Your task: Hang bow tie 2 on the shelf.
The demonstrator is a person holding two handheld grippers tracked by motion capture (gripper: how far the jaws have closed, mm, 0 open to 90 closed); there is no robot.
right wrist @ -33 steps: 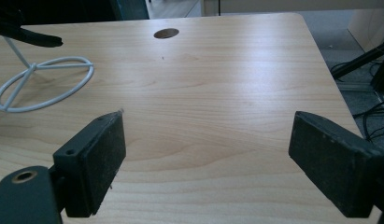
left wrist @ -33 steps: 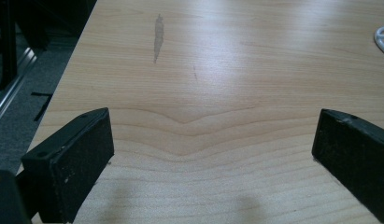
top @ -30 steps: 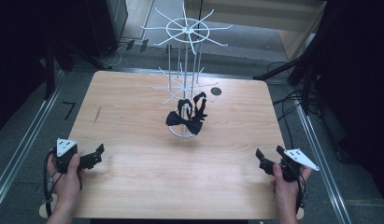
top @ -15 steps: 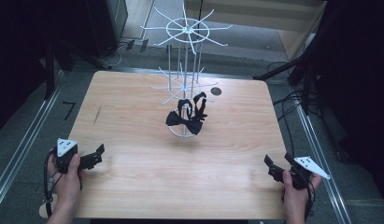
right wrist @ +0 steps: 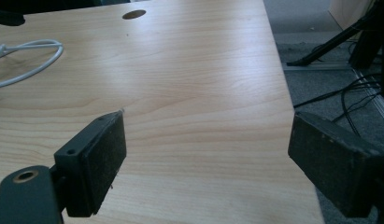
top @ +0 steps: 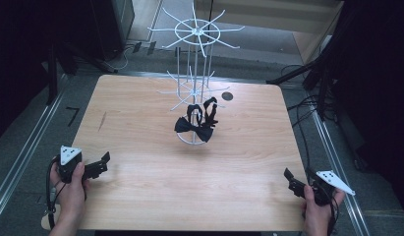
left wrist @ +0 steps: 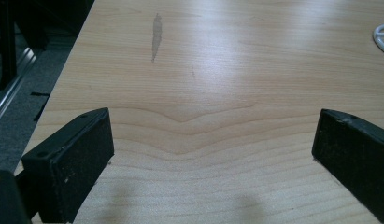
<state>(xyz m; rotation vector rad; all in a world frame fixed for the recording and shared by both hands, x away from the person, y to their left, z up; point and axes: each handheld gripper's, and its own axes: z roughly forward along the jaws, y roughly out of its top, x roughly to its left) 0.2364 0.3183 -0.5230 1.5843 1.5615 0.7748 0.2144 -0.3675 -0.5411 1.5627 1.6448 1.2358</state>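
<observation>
A white wire display rack (top: 194, 73) stands at the middle of the wooden table (top: 155, 196). A black bow tie (top: 194, 128) hangs low on it, just above the ring base, with another black piece (top: 210, 112) behind it. My left gripper (top: 102, 164) is held over the near left edge, open, with nothing between its jaws (left wrist: 213, 140). My right gripper (top: 292, 181) is held at the near right corner, also open and empty (right wrist: 208, 140). The rack's white base ring shows at the edge of the left gripper view (left wrist: 382, 39) and of the right gripper view (right wrist: 26, 60).
A small round hole (top: 227, 96) is in the tabletop behind the rack to the right. A dark streak (left wrist: 156, 39) marks the wood on the left. Cables (top: 307, 110) and stand legs lie on the floor to the right; metal rails run along both sides.
My right gripper has drawn back a little toward the near right corner. The left gripper, the rack and the bow ties have not moved.
</observation>
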